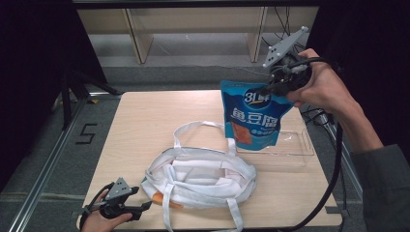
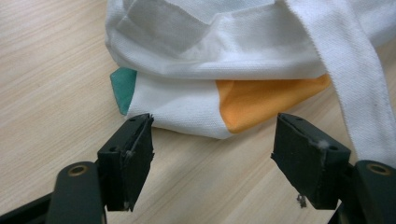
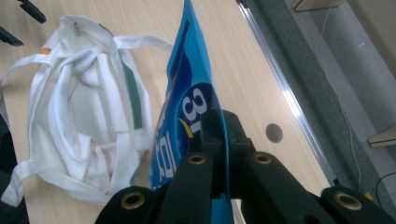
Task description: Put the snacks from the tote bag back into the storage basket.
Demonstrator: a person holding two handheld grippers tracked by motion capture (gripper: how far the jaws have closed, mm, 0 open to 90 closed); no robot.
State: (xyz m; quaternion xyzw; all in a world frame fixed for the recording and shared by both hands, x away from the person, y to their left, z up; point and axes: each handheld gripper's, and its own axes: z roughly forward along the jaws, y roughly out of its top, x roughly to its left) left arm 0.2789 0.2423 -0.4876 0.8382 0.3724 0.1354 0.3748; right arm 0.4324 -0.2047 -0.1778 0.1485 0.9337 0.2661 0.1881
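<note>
1. Blue glossy snack pouch (image 1: pixel 253 116) with white lettering: hangs upright in the air above the right half of the pale wooden worktop (image 1: pixel 140 125), its lower end in front of a clear plastic tray (image 1: pixel 295 150) near the right edge.
2. Right gripper (image 1: pixel 270 87): jaws pinched on the pouch's top edge.
3. White fabric tote bag (image 1: pixel 200 176) with orange and green patches: lies crumpled near the front edge, centre.
4. Left gripper (image 2: pixel 212 154): jaws spread wide, just short of the bag's corner at the front-left corner.
</note>
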